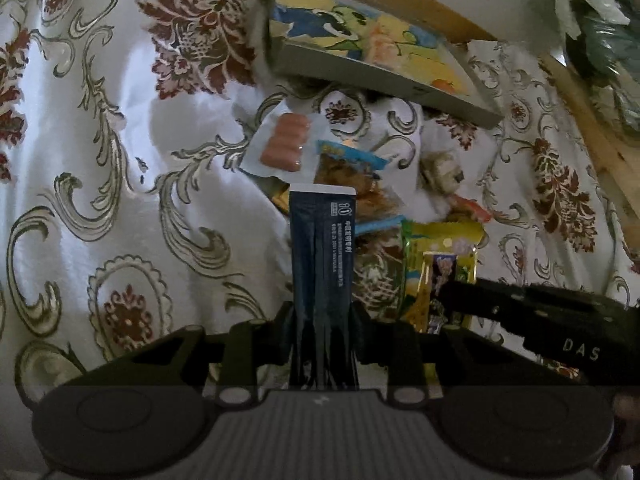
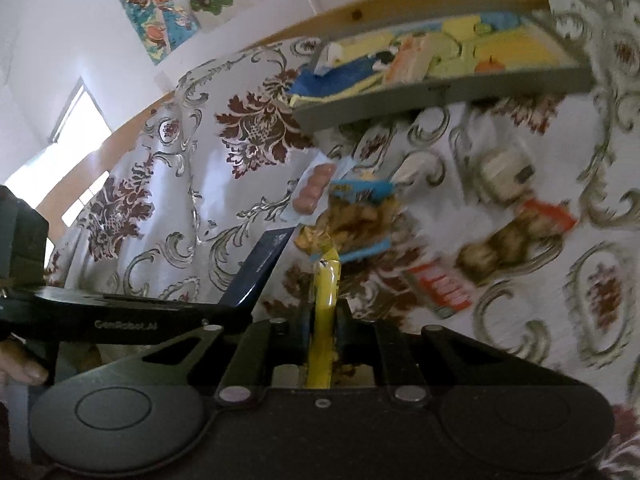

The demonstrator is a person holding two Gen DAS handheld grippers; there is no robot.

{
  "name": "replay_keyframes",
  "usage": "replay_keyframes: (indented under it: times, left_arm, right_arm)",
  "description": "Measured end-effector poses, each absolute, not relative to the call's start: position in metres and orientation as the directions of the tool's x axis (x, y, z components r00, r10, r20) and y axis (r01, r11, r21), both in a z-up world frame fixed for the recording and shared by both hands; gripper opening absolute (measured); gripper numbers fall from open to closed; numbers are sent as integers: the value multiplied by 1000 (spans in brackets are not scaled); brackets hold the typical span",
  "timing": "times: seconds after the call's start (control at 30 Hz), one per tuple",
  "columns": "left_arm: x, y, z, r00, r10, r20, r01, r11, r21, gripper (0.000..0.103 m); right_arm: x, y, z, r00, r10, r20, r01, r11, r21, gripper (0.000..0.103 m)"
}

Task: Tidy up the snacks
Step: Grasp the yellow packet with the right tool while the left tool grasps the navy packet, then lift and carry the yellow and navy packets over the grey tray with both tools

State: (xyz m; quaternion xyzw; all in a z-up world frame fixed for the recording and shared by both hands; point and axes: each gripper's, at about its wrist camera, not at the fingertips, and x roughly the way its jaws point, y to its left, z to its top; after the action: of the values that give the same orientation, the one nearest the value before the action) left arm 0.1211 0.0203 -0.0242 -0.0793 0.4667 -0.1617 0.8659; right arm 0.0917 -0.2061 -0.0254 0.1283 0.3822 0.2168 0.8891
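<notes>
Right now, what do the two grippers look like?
Both are matte black: two round pads flank a ribbed grey centre plate, with angled linkage arms and silver screws. The left gripper reads "GenRobot.AI" along its side, the right gripper "DAS". No cables or sleeves visible.

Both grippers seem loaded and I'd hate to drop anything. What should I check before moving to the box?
1. Left gripper shut on the dark sachet: ok.
2. Right gripper shut on the yellow packet: ok.
3. Box has free room: cannot tell.
4. Grippers apart from each other: not ok, they are close.
5. Sausage pack and other snacks still on the cloth: ok, left for later.
</notes>
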Motion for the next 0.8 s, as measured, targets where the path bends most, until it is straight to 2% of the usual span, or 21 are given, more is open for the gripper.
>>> replay_keyframes:
  times: [0.17, 0.37, 0.8]
  left_arm:
    - [119, 11, -21, 529, -334, -780, 194, 942, -272, 31]
    - [130, 12, -12, 533, -356, -767, 132, 931, -340, 31]
    - [184, -13, 52, 621, -342, -705, 175, 937, -301, 31]
  right_arm:
    - [86, -216, -17, 648, 465, -603, -310, 885, 349, 13]
    - [90, -233, -4, 695, 439, -569, -308, 897, 316, 11]
    - [125, -257, 44, 753, 392, -528, -355, 918, 176, 11]
